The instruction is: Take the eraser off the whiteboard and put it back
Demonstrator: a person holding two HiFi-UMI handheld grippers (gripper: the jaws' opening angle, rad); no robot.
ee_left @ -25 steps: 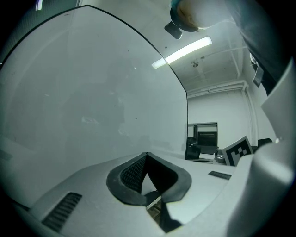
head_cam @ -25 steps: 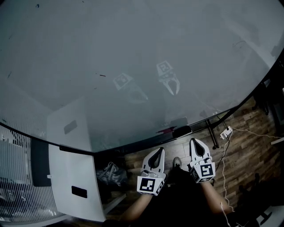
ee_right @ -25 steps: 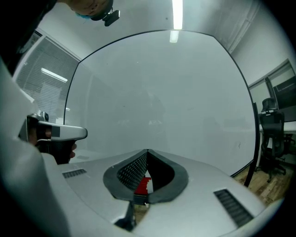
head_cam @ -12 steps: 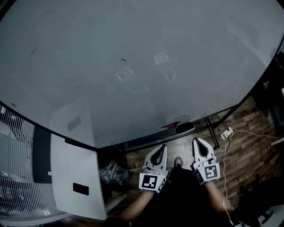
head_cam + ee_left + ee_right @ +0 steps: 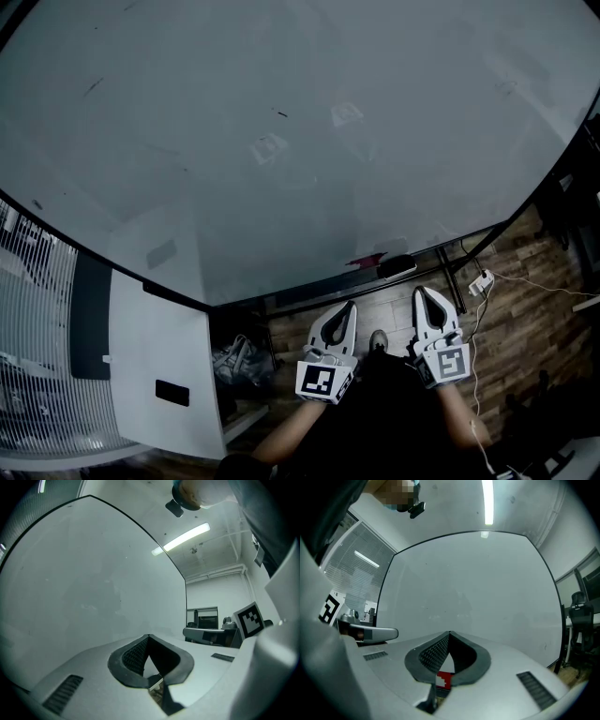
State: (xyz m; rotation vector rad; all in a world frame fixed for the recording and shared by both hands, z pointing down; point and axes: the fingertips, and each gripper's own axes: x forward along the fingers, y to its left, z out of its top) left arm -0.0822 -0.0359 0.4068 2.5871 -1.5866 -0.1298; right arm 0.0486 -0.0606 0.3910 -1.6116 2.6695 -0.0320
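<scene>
The left gripper (image 5: 348,306) and right gripper (image 5: 424,292) are both clenched on nothing, side by side just short of the whiteboard's (image 5: 281,141) bottom edge. The dark eraser (image 5: 397,267) sits at that bottom edge, toward the whiteboard's right corner, touched by neither gripper.

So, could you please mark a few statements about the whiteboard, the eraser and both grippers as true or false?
1. The left gripper and right gripper are both shut and empty. True.
2. The right gripper holds the eraser. False: it lies at the lower edge of the whiteboard, beyond the gripper's tips.
3. The whiteboard is full of writing. False: it is nearly blank, with a few small marks.
4. The floor looks like wood planks. True.
</scene>
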